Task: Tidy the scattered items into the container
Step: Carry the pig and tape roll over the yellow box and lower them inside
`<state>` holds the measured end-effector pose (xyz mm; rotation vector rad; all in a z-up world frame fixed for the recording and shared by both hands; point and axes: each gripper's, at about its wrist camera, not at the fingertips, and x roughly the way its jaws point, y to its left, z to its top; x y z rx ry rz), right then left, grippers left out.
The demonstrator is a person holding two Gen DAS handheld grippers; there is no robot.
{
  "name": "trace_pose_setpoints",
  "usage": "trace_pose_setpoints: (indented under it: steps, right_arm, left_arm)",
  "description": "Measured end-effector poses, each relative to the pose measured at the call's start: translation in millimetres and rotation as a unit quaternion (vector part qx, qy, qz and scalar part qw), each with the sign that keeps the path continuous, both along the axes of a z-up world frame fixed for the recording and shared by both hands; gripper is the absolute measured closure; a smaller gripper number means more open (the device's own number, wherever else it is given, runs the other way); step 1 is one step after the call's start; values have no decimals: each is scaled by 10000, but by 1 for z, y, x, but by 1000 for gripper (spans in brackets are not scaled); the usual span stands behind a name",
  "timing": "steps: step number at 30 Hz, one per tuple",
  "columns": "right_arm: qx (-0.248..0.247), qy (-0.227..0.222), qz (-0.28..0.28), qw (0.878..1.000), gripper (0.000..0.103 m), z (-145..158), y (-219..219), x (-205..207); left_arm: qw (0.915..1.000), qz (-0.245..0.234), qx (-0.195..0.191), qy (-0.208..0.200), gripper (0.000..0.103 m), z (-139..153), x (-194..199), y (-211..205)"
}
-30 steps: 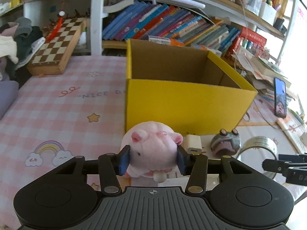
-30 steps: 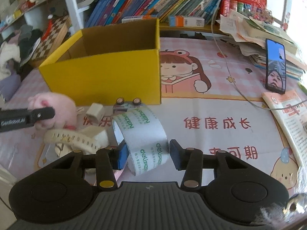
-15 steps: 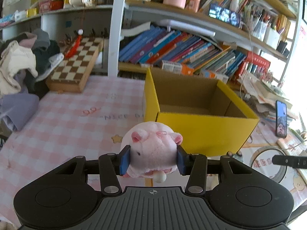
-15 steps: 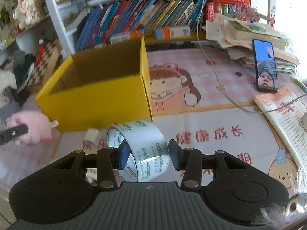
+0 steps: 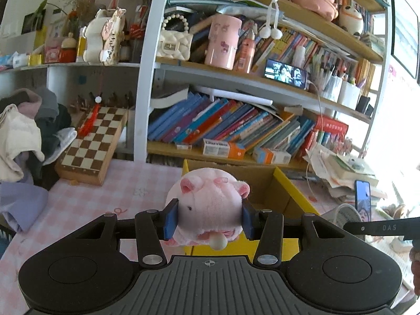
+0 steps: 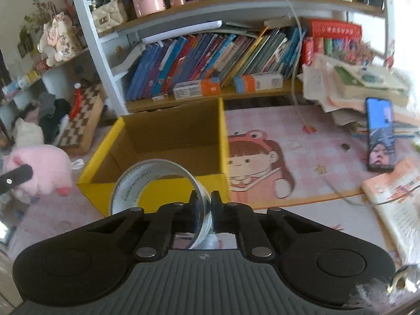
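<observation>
Left tongs [image 5: 208,219] clamp pink plush [image 5: 208,204]; right tongs [image 6: 203,204] pinch tape roll [image 6: 157,181] wall above yellow box [image 6: 223,141] rim.

I get strong daylight from the right, washing out that edge in both views. Fisheye bending curves the bookshelf [image 5: 147,68] uprights, and the papers [image 6: 341,78] look smeared with motion blur.

The surface [image 6: 309,141] wore a pink checked cover with a cartoon girl print [image 6: 252,162]. The open yellow box [image 6: 221,141] stood on it, left of the print. A chessboard [image 5: 92,144] lay at the far left, propped against a pile of clothes [image 5: 23,136]. A phone [image 6: 380,134] lay at the right, screen lit, below a heap of papers [image 6: 349,84]. An open booklet [image 6: 393,199] lay at the right edge.
</observation>
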<state>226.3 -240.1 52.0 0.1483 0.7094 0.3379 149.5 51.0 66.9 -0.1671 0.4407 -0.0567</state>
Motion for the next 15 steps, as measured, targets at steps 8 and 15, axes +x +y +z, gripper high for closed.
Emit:
trace_pose_setpoints:
  steps: [8, 15]
  right_arm:
    - [29, -254, 333, 9991, 95, 18, 10, 30]
    - [-431, -663, 873, 9930, 95, 31, 34, 84]
  left_arm:
    - [9999, -53, 6, -149, 57, 14, 22, -8]
    - [9976, -458, 515, -19, 57, 18, 75, -29]
